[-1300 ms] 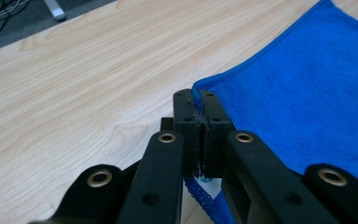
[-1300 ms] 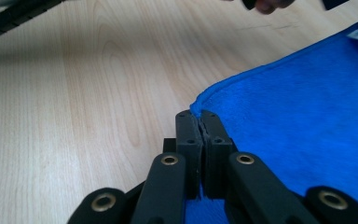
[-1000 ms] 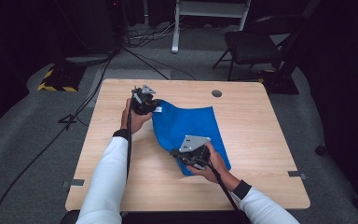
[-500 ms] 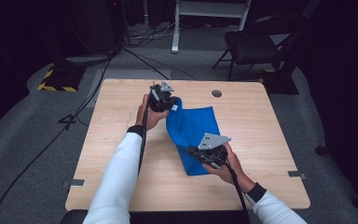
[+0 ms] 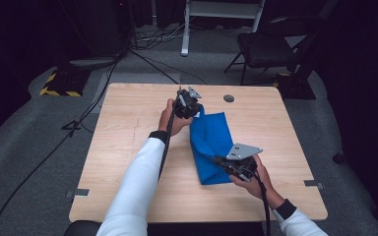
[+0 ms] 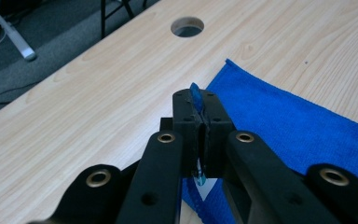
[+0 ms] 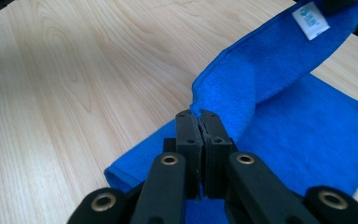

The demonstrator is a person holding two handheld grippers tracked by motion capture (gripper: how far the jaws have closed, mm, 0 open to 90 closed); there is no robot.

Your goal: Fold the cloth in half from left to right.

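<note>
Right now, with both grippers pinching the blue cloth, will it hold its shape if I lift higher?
Probably not: the blue cloth sags and curls between the left gripper and the right gripper, so it looks floppy. Its terry-like nap likely grips well. It seems light, barely straining the shut fingers.

sleeves: white, black cuffs | gripper (image 5: 187, 104): black, brass rivets | plate: grey | cable: black

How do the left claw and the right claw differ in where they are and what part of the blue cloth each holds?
The left claw sits at the far corner of the blue cloth; the right claw is at its near edge. The left claw's hand comes from the cloth's left, the right claw's from its right. Both are shut on the cloth.
</note>
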